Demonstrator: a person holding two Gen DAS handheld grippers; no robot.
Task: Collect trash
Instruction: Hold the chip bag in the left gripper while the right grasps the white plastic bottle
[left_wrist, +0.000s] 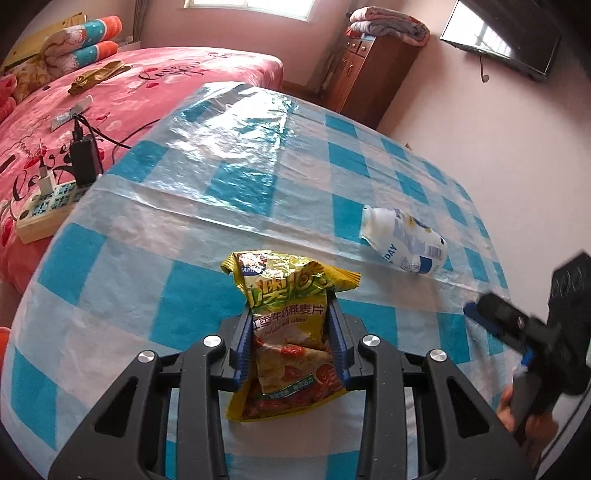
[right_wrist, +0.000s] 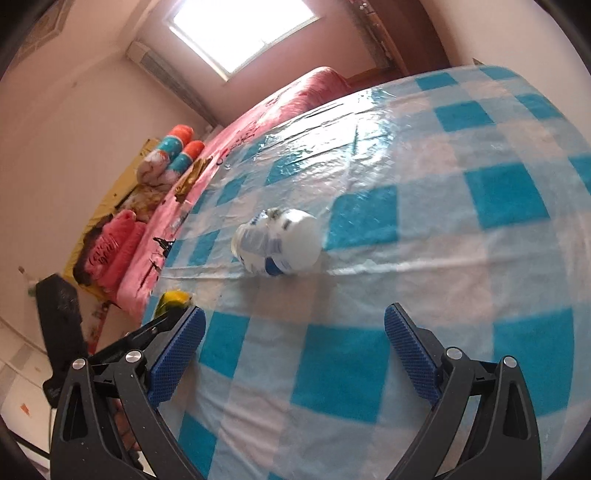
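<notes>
already the left gripper pinches a yellow snack bag above the checked bench, freeing the right gripper, jaws spread, for the white bottle lying farther off.

Left gripper: jaws clamped on a yellow packet, pointing steeply downward. Right gripper: jaws spread wide, nothing between the pads, angled downward; a hand grips its handle.
</notes>
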